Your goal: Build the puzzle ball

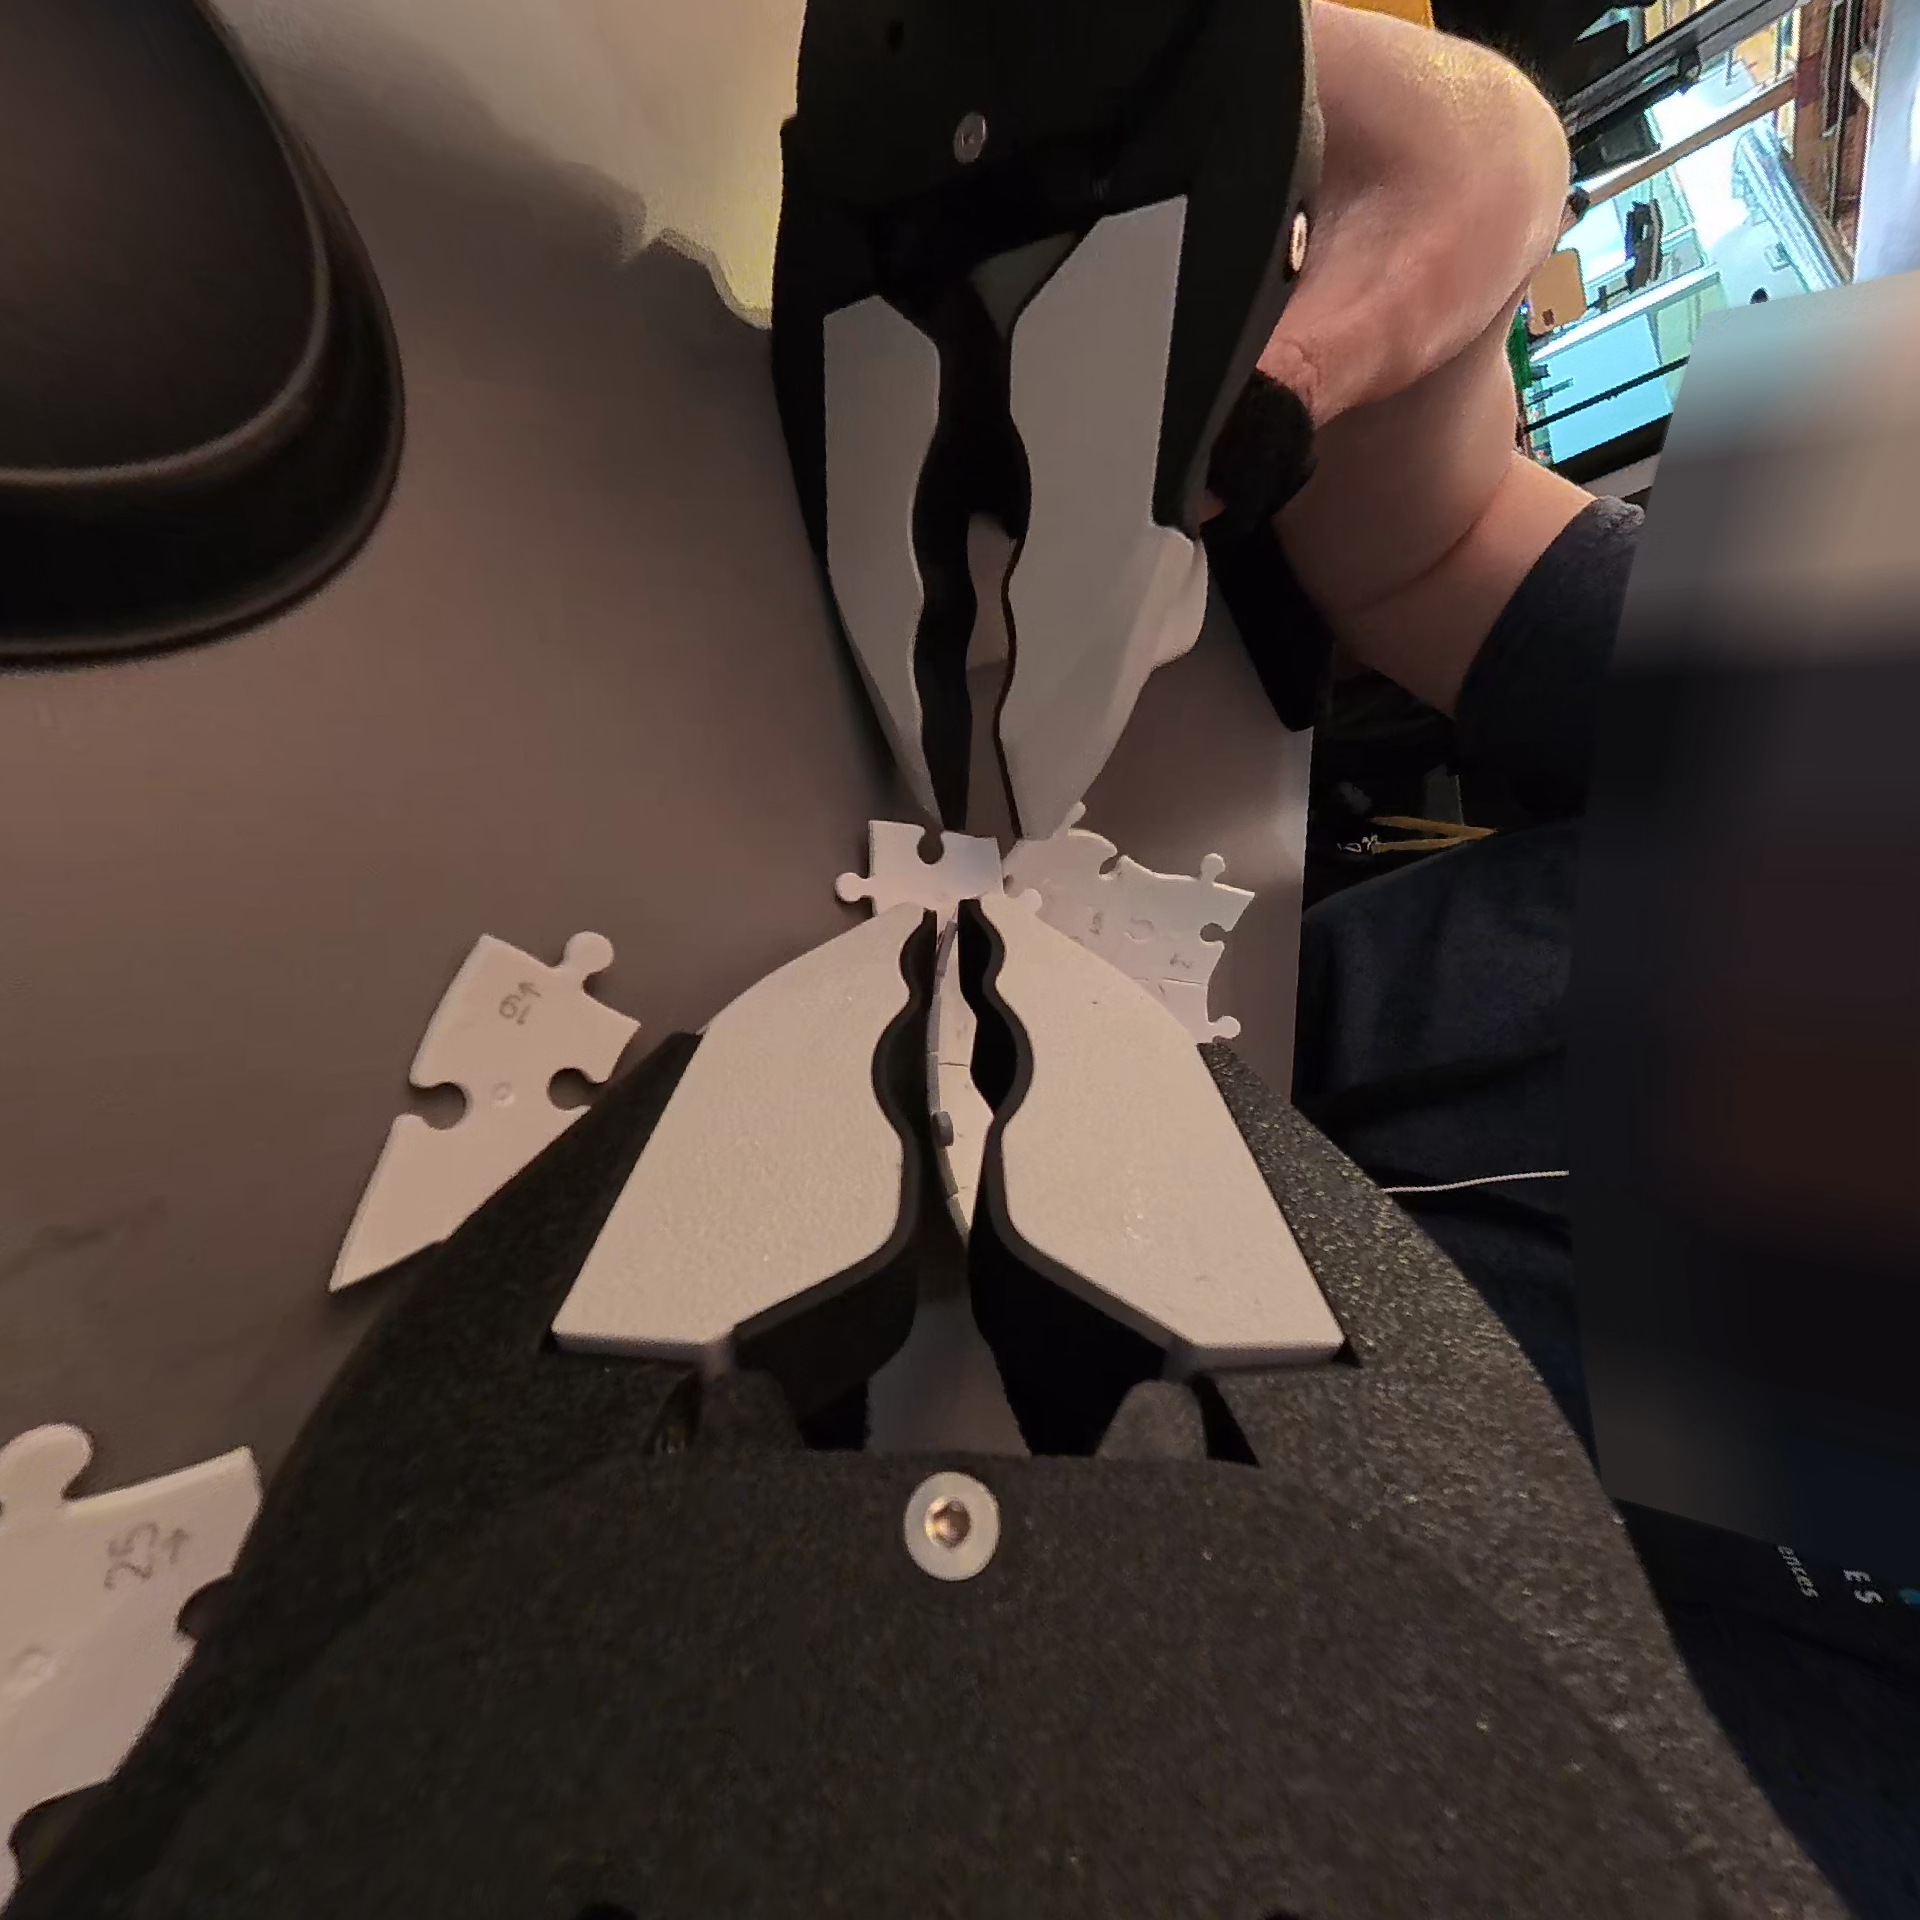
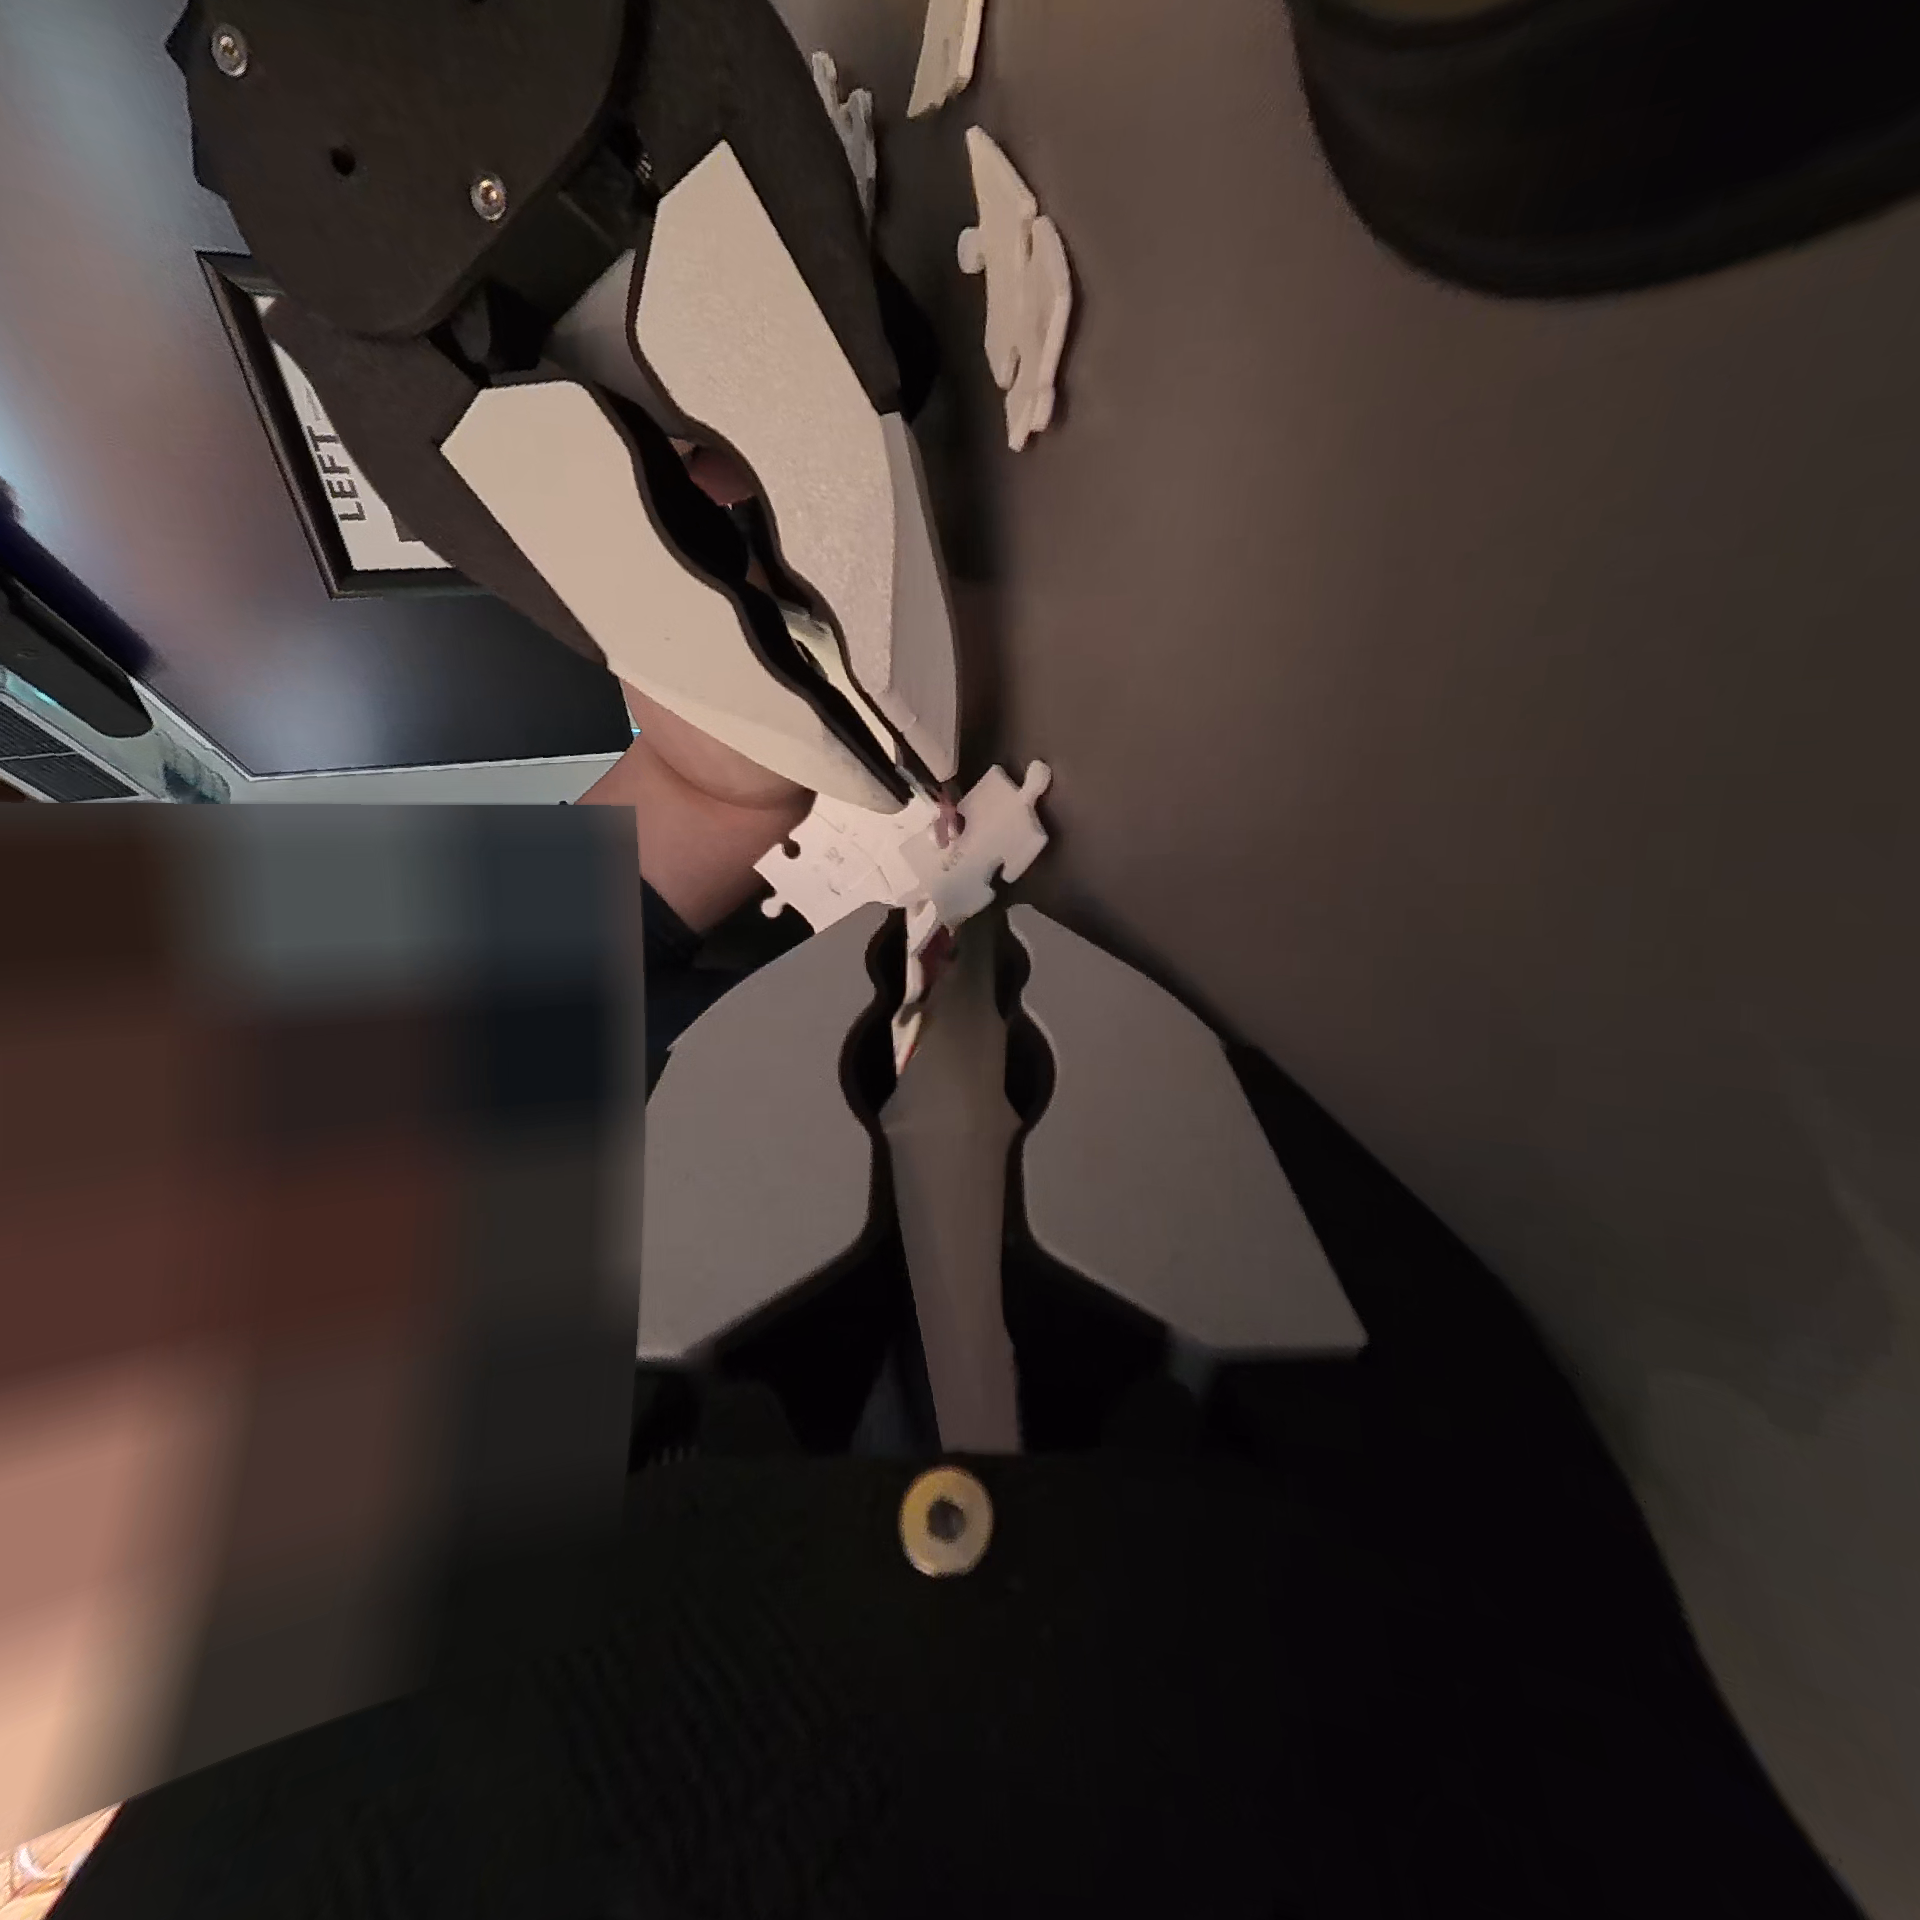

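White puzzle pieces lie on a grey table (image 1: 623,675). My left gripper (image 1: 951,920) is shut on a curved section of joined pieces (image 1: 1132,935), seen edge-on between its fingers. My right gripper (image 1: 977,831) comes in from above, tip to tip with the left, shut on a single piece (image 1: 909,868) that touches the section. In the right wrist view my right gripper (image 2: 956,914) grips a piece edge-on, and the left gripper (image 2: 925,798) reaches in from the upper left. There the joined section (image 2: 831,862) and the single piece (image 2: 997,842) meet between the tips.
Loose pieces lie to the left (image 1: 499,1070) (image 1: 94,1579); two more show in the right wrist view (image 2: 1023,291) (image 2: 951,42). A dark rounded tray (image 1: 156,416) stands at the upper left. The table edge (image 1: 1299,727) runs just right of the grippers. A person's arm (image 1: 1434,312) is behind it. Both grippers' tips are close together, under 4 cm apart.
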{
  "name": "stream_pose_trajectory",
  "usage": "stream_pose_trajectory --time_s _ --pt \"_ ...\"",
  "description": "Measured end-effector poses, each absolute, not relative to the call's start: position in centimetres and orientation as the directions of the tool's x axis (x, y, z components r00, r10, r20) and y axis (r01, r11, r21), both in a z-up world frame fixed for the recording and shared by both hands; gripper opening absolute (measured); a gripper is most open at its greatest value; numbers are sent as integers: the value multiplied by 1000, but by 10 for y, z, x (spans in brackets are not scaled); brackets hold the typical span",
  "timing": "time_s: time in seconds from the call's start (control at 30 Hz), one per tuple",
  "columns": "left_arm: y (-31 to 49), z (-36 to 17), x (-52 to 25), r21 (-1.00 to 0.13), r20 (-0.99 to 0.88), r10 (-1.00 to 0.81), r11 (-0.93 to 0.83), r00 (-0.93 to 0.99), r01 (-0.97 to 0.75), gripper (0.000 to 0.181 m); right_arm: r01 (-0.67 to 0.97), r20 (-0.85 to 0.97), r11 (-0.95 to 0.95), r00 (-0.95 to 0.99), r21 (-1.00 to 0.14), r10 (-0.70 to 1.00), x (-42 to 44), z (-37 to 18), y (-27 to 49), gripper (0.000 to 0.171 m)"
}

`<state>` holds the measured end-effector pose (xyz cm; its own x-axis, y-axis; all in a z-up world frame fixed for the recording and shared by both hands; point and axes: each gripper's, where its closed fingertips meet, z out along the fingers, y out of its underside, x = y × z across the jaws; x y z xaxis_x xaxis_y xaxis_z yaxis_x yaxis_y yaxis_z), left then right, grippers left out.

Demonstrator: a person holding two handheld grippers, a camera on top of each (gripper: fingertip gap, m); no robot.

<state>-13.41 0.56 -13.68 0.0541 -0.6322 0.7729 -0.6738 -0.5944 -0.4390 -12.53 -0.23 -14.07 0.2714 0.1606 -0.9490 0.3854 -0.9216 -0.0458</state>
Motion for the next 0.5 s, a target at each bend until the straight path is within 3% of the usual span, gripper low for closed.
stream_pose_trajectory --time_s 0.5 --pt "5 -136 -133 -436 776 -629 -596 54 -675 4 394 -959 -919 253 -22 131 -132 -139 -4 7"
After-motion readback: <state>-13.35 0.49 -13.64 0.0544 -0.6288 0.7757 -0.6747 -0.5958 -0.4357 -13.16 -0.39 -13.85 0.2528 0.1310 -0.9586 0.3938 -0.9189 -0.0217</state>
